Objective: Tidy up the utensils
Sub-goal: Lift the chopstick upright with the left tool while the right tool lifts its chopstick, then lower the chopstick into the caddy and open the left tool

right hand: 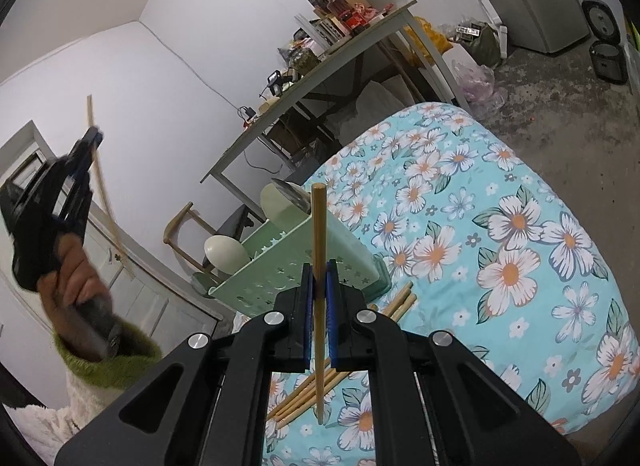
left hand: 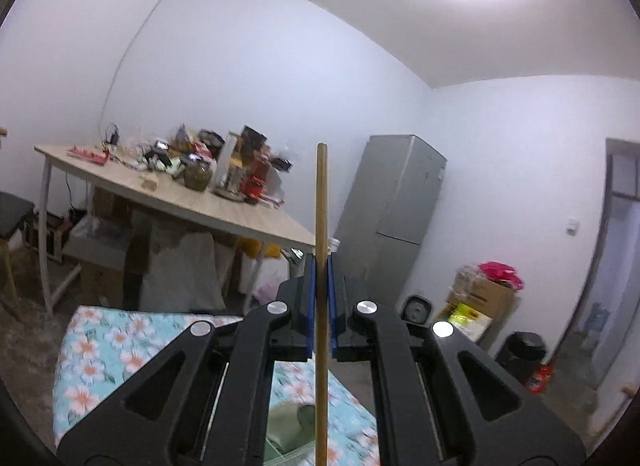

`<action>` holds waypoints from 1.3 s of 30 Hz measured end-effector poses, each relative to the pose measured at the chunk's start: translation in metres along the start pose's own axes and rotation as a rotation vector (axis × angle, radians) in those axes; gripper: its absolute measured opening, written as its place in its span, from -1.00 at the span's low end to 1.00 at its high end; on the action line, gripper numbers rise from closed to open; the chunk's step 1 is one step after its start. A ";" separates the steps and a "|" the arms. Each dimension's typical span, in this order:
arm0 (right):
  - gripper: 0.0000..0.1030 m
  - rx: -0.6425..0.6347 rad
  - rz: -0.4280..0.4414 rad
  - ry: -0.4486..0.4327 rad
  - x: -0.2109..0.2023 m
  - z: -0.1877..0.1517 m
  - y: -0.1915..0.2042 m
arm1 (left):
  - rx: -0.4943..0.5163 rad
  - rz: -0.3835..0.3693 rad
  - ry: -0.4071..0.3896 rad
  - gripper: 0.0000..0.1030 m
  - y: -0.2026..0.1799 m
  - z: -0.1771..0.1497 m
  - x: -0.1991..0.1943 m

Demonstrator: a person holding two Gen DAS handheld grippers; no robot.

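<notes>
Meanwhile each claw grips one chopstick; green holder just beyond.

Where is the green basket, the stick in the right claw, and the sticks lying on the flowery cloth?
Green basket (right hand: 280, 262): right wrist view, on its star-punched side wall.
Stick in the right claw (right hand: 319, 225): right wrist view, on its upper shaft.
Loose sticks (right hand: 396, 302): right wrist view, on their far ends.

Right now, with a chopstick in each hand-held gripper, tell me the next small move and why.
Probably lower the right hand-held gripper toward the green caddy and drop its chopstick in. The caddy sits just beyond it, already holding spoons, while the left hand-held gripper is raised high, away from the caddy.
</notes>
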State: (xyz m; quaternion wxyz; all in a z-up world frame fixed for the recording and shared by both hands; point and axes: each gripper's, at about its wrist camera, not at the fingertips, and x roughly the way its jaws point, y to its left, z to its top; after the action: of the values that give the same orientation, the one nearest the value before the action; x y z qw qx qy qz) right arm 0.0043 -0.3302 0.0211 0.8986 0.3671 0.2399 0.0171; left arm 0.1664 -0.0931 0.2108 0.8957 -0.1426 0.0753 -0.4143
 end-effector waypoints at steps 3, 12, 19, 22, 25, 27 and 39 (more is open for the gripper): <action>-0.88 0.011 -0.006 0.004 0.001 0.001 -0.006 | -0.018 0.025 0.022 -0.90 0.004 -0.010 0.029; -0.88 0.046 -0.013 0.015 0.005 0.001 -0.026 | -0.039 0.144 0.095 -0.90 0.022 -0.049 0.080; -0.88 0.058 -0.012 0.022 0.006 0.001 -0.033 | -0.015 0.209 0.122 -0.90 0.028 -0.071 0.099; -0.88 0.063 -0.012 0.021 0.005 0.002 -0.035 | -0.001 0.229 0.119 -0.89 0.029 -0.075 0.097; -0.88 0.063 -0.012 0.020 0.004 0.002 -0.035 | 0.003 0.237 0.115 -0.89 0.030 -0.074 0.095; -0.88 0.060 -0.012 0.019 0.003 0.002 -0.036 | 0.009 0.240 0.101 -0.89 0.027 -0.072 0.092; -0.88 0.068 -0.008 0.021 0.001 -0.001 -0.037 | 0.059 0.270 0.113 -0.89 0.020 -0.081 0.088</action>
State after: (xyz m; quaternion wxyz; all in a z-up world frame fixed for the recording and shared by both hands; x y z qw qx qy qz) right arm -0.0009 -0.3569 -0.0047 0.8831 0.3963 0.2510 0.0091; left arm 0.2175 -0.1637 0.1259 0.9415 -0.0814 0.1317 -0.2992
